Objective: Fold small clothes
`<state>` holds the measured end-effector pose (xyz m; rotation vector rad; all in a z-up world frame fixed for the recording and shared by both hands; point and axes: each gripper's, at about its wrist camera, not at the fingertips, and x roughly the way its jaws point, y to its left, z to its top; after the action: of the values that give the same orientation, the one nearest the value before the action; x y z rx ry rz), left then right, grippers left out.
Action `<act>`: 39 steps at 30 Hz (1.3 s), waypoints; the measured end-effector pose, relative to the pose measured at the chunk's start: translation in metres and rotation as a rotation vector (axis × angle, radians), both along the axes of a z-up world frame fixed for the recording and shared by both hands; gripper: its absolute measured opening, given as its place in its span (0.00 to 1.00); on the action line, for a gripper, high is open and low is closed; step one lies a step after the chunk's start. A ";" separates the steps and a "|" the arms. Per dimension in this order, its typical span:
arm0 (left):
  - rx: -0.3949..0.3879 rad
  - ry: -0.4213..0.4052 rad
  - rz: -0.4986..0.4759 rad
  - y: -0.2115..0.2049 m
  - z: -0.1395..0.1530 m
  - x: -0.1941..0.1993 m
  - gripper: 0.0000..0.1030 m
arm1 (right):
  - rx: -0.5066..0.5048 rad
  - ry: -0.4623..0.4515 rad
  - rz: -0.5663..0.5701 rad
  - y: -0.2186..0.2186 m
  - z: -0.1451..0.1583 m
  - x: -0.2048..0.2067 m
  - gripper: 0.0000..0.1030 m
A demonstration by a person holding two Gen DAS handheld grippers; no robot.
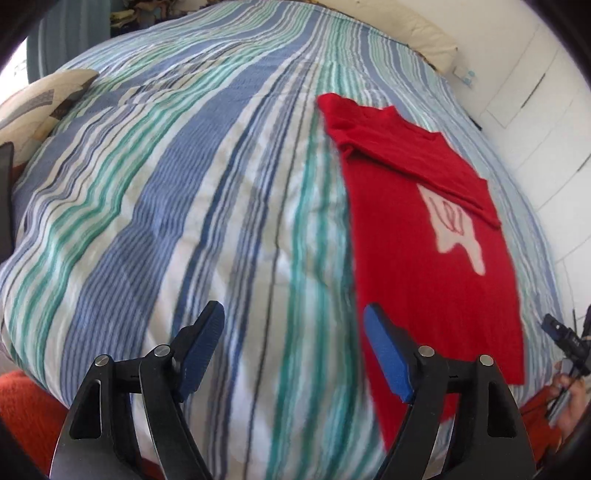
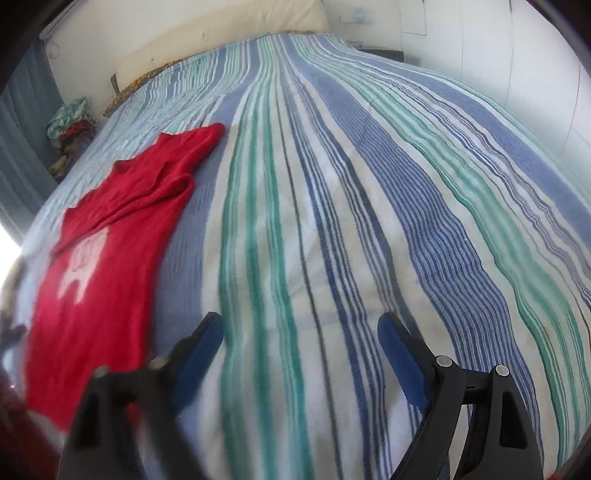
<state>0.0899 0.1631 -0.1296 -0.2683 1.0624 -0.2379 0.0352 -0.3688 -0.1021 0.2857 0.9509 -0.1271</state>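
the left hand-held gripper (image 1: 293, 325) tilts steeply down over the bed, its two blue-padded fingers (image 1: 201, 347) spread wide with nothing between them, only striped cover below. its right-side finger overlaps the near edge of the red shirt (image 1: 424, 236) in the left wrist view; whether it touches the cloth cannot be told. the right hand-held gripper (image 2: 299, 332) points down at a like angle, jaws also wide and empty, above bare bedspread (image 2: 332, 221), well apart from the garment.

the red shirt lies flat on the bedspread, between the two grippers: to the right in the left wrist view, to the left in the right wrist view (image 2: 99, 258). it shows a white print (image 1: 450, 229) on its front, and its upper part, with one sleeve, is folded across the body, leaving a diagonal edge over the print's top. the lower hem reaches close to the near edge of the bed.

at the far right of the left wrist view, a person's hand (image 1: 569, 398) with an orange sleeve holds a dark gripper part. a patterned pillow (image 1: 40, 103) sits at the bed's left side, a cream headboard cushion (image 2: 229, 33) at the far end, and a pile of clothes (image 2: 70, 122) beyond the bed's left edge.
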 end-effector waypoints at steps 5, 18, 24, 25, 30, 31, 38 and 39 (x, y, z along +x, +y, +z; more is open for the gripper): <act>-0.082 0.116 -0.130 -0.040 -0.016 -0.031 0.65 | 0.318 0.050 0.244 0.056 0.017 -0.041 0.77; -0.157 0.224 -0.194 -0.066 -0.032 -0.033 0.04 | 0.544 0.227 0.252 0.097 -0.049 -0.033 0.10; -0.367 0.110 -0.098 -0.040 0.021 -0.012 0.04 | 0.511 0.097 0.269 0.089 0.000 -0.034 0.05; -0.380 0.075 -0.088 -0.039 0.031 0.003 0.04 | 0.506 0.066 0.270 0.087 0.011 -0.027 0.05; -0.348 -0.059 -0.056 -0.050 0.062 0.110 0.04 | 0.455 -0.088 0.243 0.075 0.052 0.051 0.05; -0.331 -0.070 -0.051 -0.054 0.063 0.134 0.04 | 0.441 -0.112 0.231 0.073 0.055 0.073 0.05; -0.210 -0.025 0.016 -0.074 0.026 0.270 0.04 | 0.432 -0.125 0.115 0.052 0.038 0.234 0.05; -0.201 -0.013 0.023 -0.075 0.020 0.283 0.04 | 0.425 -0.114 0.106 0.051 0.032 0.252 0.05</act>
<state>0.3729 0.0879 -0.1094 -0.4587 1.0229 -0.3254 0.2873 -0.3176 -0.0702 0.6260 0.8723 0.1903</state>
